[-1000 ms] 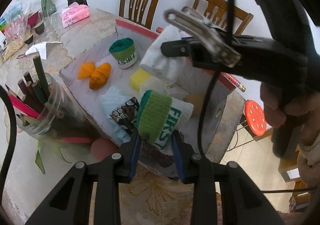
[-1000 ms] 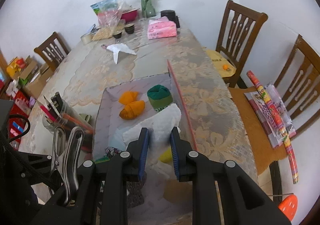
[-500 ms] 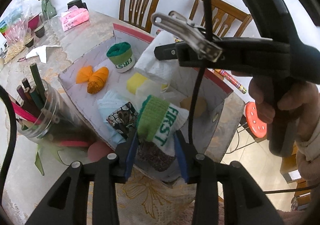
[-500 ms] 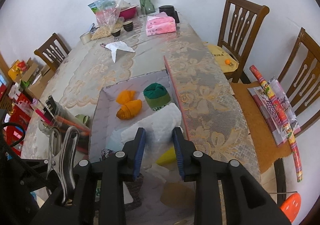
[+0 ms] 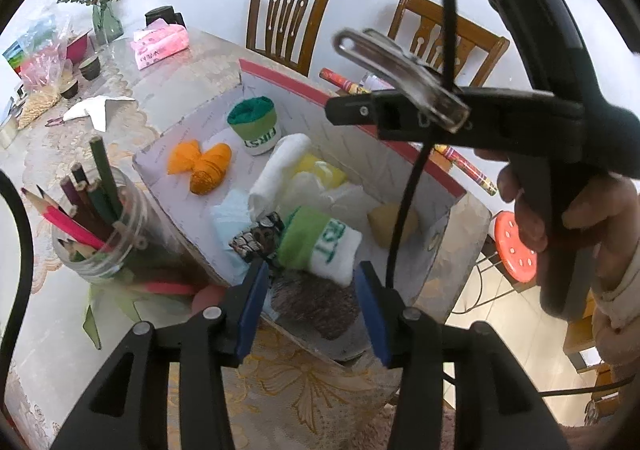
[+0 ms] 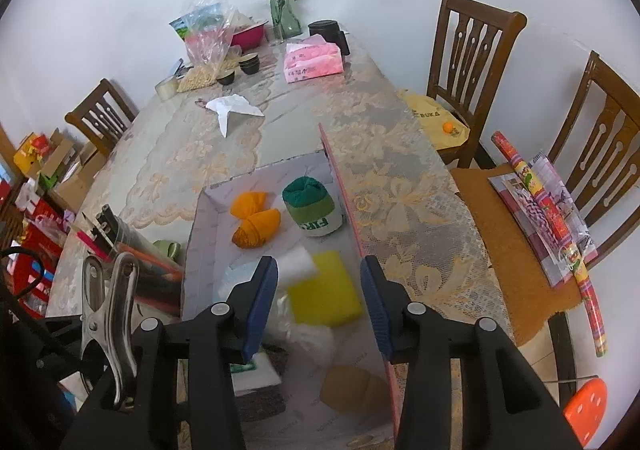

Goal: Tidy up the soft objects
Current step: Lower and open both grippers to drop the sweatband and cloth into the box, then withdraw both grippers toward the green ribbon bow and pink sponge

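An open cardboard box (image 5: 360, 106) (image 6: 345, 206) holds the soft things. A green-and-white rolled sock (image 5: 320, 246) lies loose in it, just past my left gripper (image 5: 312, 302), whose jaws are opening and do not touch it. My right gripper (image 6: 318, 302) is opening too. A white rolled towel (image 6: 296, 265) (image 5: 280, 166) lies free below it beside a yellow sponge (image 6: 324, 290) (image 5: 320, 170). Farther back are an orange roll (image 5: 208, 166) (image 6: 256, 226) and a green sock roll (image 5: 256, 126) (image 6: 312, 210).
A jar of pencils (image 5: 96, 222) stands left of the box. A pink tissue pack (image 6: 314, 62), a vase (image 6: 284, 20) and bowls sit at the table's far end. Wooden chairs (image 6: 468, 62) line the right side. A hand (image 5: 560, 218) holds the right tool.
Both pairs of jaws have spread. The green-and-white sock slipped out of the left grip into the box, and the white towel dropped from the right grip beside the yellow sponge.
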